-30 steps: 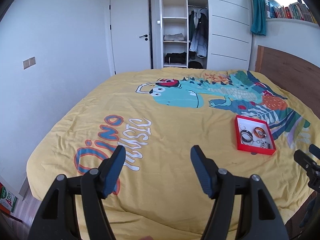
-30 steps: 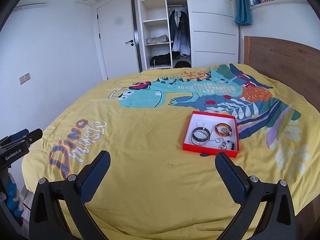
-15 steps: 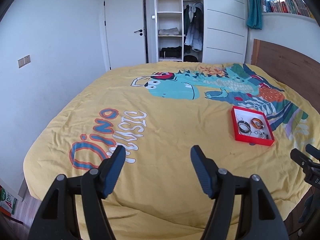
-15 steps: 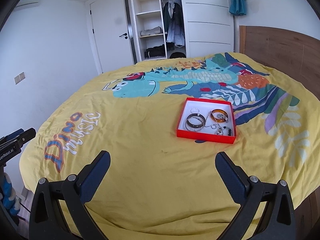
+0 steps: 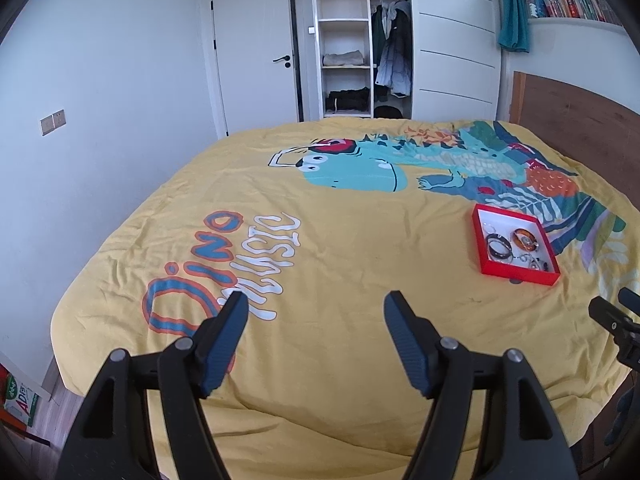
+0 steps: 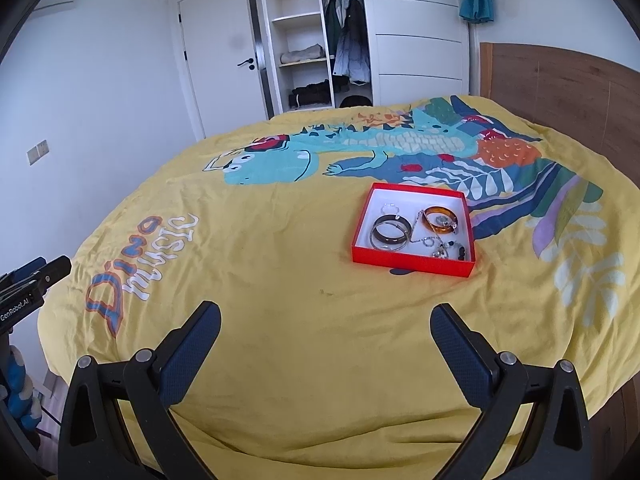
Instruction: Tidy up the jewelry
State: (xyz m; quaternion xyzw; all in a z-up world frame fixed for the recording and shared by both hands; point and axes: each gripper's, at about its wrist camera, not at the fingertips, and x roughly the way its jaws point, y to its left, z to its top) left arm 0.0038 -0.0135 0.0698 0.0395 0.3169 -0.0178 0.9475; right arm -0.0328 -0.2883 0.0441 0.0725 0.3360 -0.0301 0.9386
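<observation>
A red tray (image 6: pixel 408 258) with a white floor lies on the yellow bedspread. It holds a dark bangle (image 6: pixel 391 233), an amber bangle (image 6: pixel 440 219), a silver chain, small rings and a dark bead bracelet (image 6: pixel 454 250). The tray also shows in the left wrist view (image 5: pixel 516 270), at the right. My right gripper (image 6: pixel 326 316) is open and empty above the bed's near edge, short of the tray. My left gripper (image 5: pixel 316 304) is open and empty, well left of the tray.
The bedspread (image 5: pixel 320 248) has a dinosaur print and "Dino music" lettering. A wooden headboard (image 6: pixel 560 92) stands at the right. An open wardrobe (image 5: pixel 360 40) and a white door (image 5: pixel 256 60) are beyond the bed.
Both grippers have moved forward over the bed and tilted down a little. The tray now sits nearer and larger in both views. Both grippers stay open.
</observation>
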